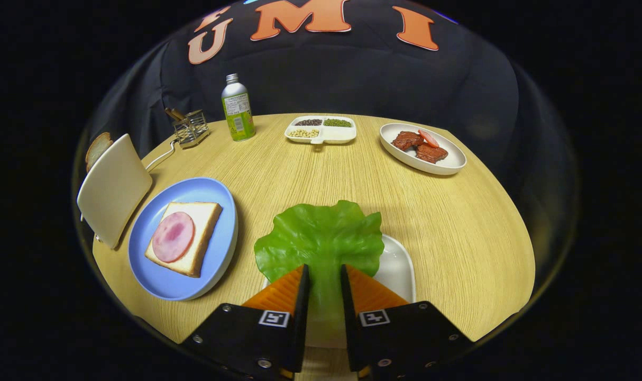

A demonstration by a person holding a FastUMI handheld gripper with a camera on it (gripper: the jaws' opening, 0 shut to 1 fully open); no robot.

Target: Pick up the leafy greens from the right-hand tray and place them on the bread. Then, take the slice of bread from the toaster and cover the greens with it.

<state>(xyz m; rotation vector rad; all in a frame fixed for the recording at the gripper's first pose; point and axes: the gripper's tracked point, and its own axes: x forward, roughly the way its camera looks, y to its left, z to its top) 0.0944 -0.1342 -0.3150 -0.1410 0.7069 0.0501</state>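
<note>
The gripper (323,278) has its fingers clamped on the stem of the glossy, plastic-looking leafy greens (321,238), over a smooth white tray (397,264). The table (458,222) is matt wood grain. At its ten o'clock, a glossy blue plate (194,286) bears porous bread (202,233). The toaster (115,190) looks smooth; the bottle (237,108) is shiny metal.

Item count: one lettuce leaf (321,235), two bread slices (186,238) (98,148), one ham round (173,236), one toaster (113,190), one bottle (237,108), four dishes (186,283) (400,267) (321,130) (448,161).
</note>
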